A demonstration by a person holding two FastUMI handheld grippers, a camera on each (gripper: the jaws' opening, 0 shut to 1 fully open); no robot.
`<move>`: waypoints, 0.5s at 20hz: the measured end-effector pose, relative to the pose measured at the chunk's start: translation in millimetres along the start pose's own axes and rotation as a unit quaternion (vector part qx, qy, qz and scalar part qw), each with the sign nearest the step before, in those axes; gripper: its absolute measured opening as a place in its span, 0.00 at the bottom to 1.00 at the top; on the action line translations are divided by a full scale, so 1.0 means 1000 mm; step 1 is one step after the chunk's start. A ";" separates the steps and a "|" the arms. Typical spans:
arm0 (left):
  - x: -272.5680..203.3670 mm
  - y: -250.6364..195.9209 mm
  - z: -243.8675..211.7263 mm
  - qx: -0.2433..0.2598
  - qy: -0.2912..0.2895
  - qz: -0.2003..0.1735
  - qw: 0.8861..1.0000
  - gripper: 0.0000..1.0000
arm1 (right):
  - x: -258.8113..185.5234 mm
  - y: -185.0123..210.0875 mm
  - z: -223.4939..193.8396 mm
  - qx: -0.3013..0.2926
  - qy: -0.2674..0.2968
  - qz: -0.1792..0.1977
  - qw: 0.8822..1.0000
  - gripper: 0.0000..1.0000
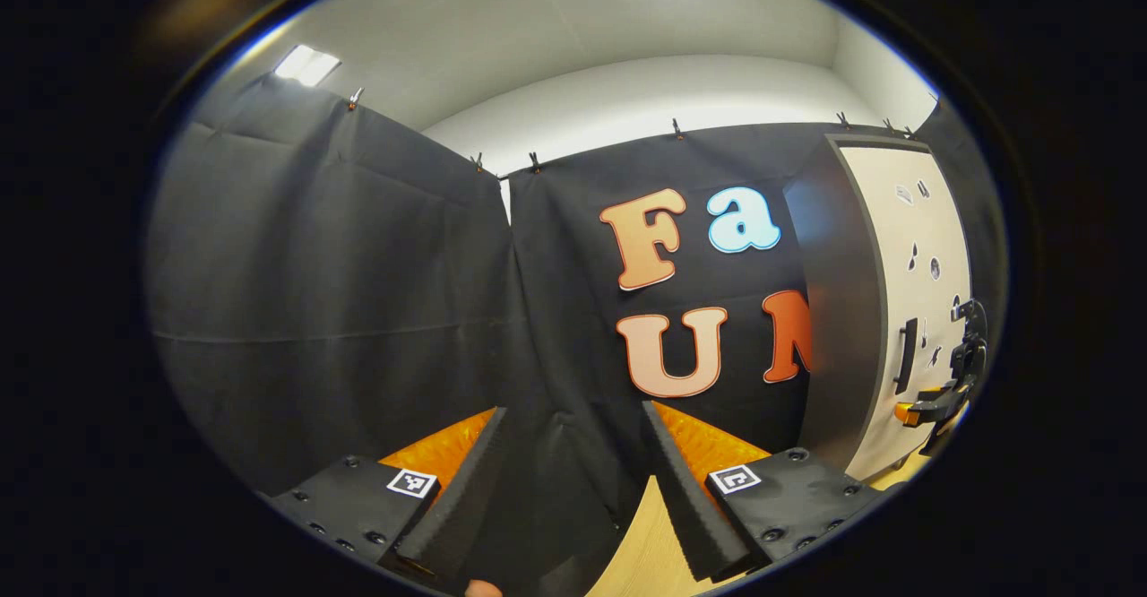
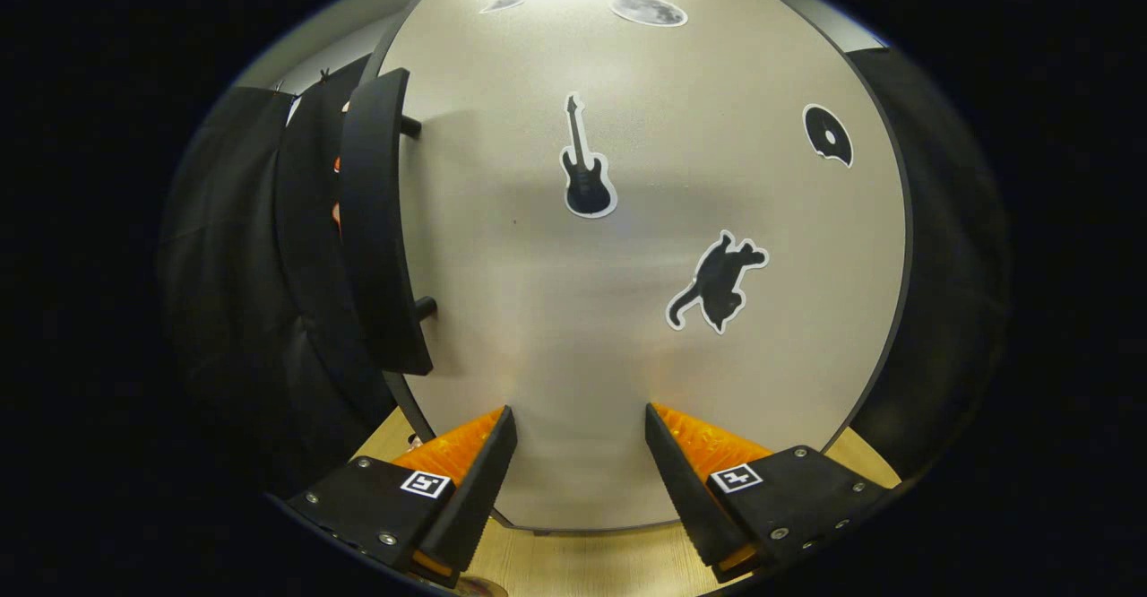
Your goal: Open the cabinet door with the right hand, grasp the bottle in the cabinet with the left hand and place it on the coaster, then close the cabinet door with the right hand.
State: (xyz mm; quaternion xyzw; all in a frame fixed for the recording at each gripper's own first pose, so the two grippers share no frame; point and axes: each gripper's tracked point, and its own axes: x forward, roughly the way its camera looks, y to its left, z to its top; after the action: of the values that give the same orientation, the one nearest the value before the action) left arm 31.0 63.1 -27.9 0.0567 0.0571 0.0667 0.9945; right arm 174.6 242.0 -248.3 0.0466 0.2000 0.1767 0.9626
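Right gripper (image 2: 578,480) faces the shut cabinet door (image 2: 627,310), fingers spread wide and empty.
The handle (image 2: 381,220) lies up and left of the fingers, so a straight reach may miss it. Left gripper (image 1: 573,489) gapes idle; the bottle is hidden behind the door.

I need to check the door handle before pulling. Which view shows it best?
The right gripper view: the handle is close and large on the cabinet door. The left gripper view shows it small and far off.
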 end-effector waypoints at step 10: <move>0.005 -0.021 0.013 -0.017 -0.015 -0.026 0.999 0.94 | -0.042 -0.035 0.057 -0.001 -0.021 -0.006 1.000 0.90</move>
State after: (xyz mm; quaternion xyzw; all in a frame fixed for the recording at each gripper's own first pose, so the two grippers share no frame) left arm 40.4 41.7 -18.6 0.0392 0.0425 0.0413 0.9975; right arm 172.4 193.5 -185.8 0.0479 0.1795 0.1698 0.9678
